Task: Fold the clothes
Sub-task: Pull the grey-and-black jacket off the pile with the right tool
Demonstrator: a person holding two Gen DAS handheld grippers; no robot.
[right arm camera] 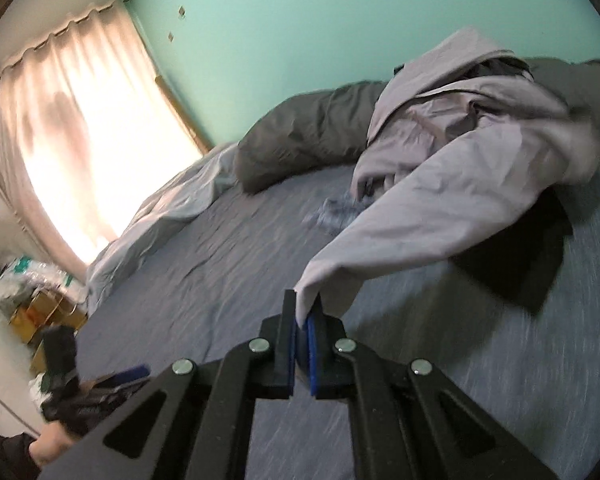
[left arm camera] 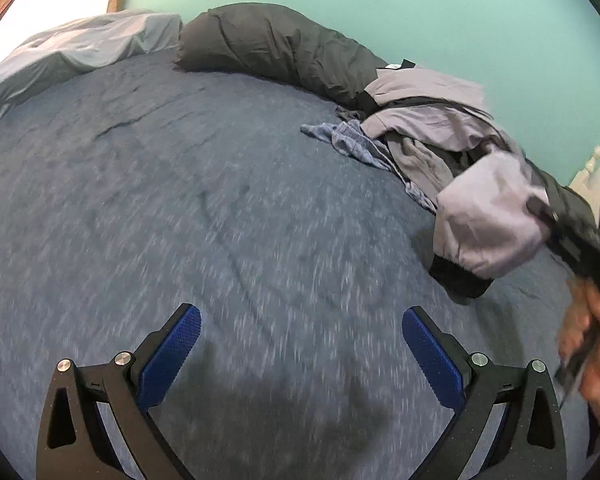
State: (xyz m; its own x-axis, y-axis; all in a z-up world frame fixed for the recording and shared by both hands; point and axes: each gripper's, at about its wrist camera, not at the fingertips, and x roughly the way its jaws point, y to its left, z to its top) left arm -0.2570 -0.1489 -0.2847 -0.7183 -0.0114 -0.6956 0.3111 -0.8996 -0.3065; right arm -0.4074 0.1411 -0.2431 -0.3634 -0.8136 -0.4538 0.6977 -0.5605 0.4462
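clamped on pale lilac cotton garment's [right arm camera: 440,200] corner: right black gripper with blue pads [right arm camera: 302,324]; spread wide, holding nothing: left black gripper with blue pads [left arm camera: 302,344]. likely drawing garment from crumpled clothes heap [left arm camera: 428,136] onto blue bedsheet [left arm camera: 180,200]; next, spreading flat.

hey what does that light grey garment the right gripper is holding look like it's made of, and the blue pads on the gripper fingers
Light grey garment: seemingly thin woven cloth, matte, since it creases sharply and drapes limply from the right hand-held gripper; the fibre cannot be told. Blue pads: probably rubber or soft plastic, with a fine knurled grid texture.
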